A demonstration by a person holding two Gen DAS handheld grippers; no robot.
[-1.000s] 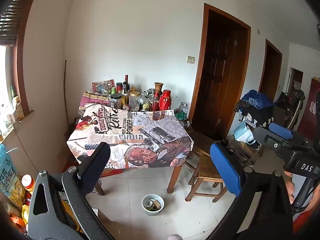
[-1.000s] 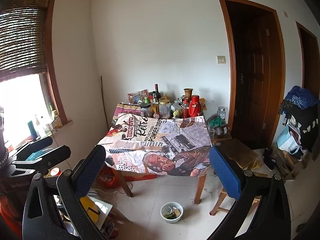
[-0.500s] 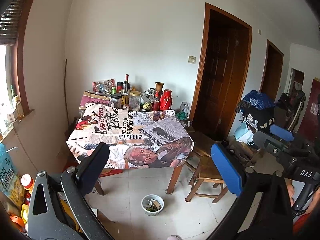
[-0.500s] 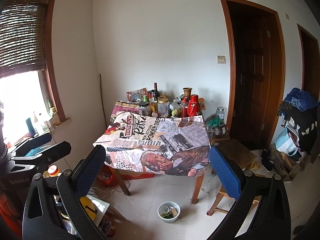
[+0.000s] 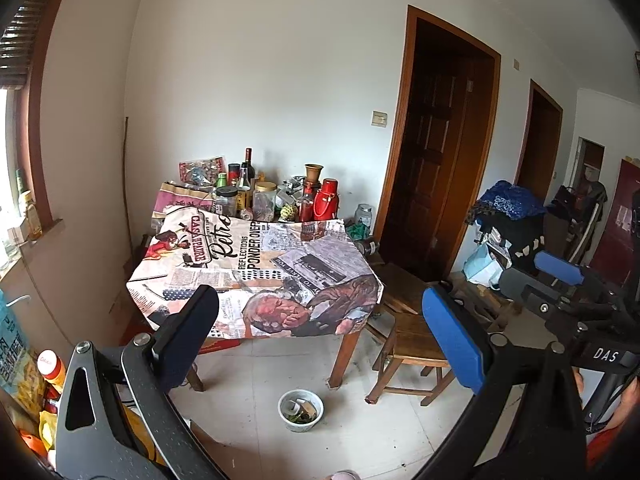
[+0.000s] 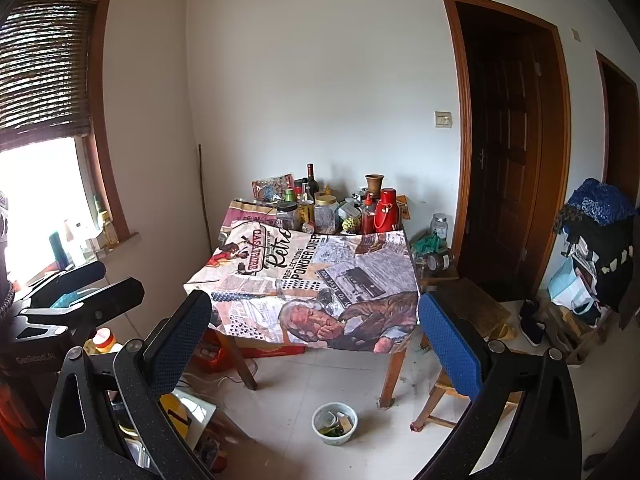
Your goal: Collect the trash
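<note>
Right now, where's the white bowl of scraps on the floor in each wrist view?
Left wrist: white bowl sits low centre on the tiles, between the open left tongs, just left of the table leg.
Right wrist: same bowl low centre, between the open right tongs, left of that leg.
Shared landmark: red thermos at the table's back edge.

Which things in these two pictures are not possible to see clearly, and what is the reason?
- Bowl on the floor: its scraps are too small to identify in both views.
- Jars and bottles at the back of the table: labels too small to read.
- Items at the lower left of the right wrist view: hidden behind the right gripper finger.
- Doorway: too dark to see inside.
</note>
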